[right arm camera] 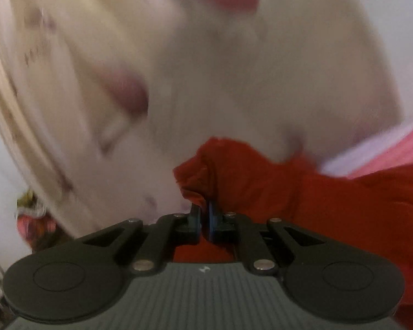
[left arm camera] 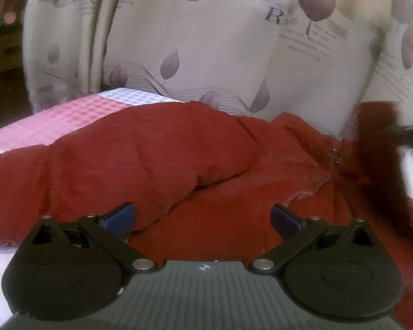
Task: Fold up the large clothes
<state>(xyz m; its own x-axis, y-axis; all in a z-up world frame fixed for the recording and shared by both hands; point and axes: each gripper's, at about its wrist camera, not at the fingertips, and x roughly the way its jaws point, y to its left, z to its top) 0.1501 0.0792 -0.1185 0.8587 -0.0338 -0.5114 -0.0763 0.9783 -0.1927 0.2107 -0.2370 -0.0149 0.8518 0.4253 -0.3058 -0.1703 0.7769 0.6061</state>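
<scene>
right gripper [right arm camera: 203, 217] fingers pinch red jacket [right arm camera: 261, 176].

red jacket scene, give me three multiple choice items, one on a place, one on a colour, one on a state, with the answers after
1. Where does the red jacket lie?
A. on a pink and white checked cloth
B. inside a cardboard box
C. hung on a hanger

2. What colour are the pads on the left gripper?
A. yellow
B. blue
C. white

3. How does the right gripper stand?
A. wide open, nothing near it
B. shut on a fold of the jacket
C. open around a zip pull

Answers:
1. A, the checked cloth shows just behind the jacket in the left wrist view.
2. B, both pads look blue at the ends of its wide-spread fingers.
3. B, in the right wrist view the jaws stand almost together with red fabric bunched between them.
</scene>
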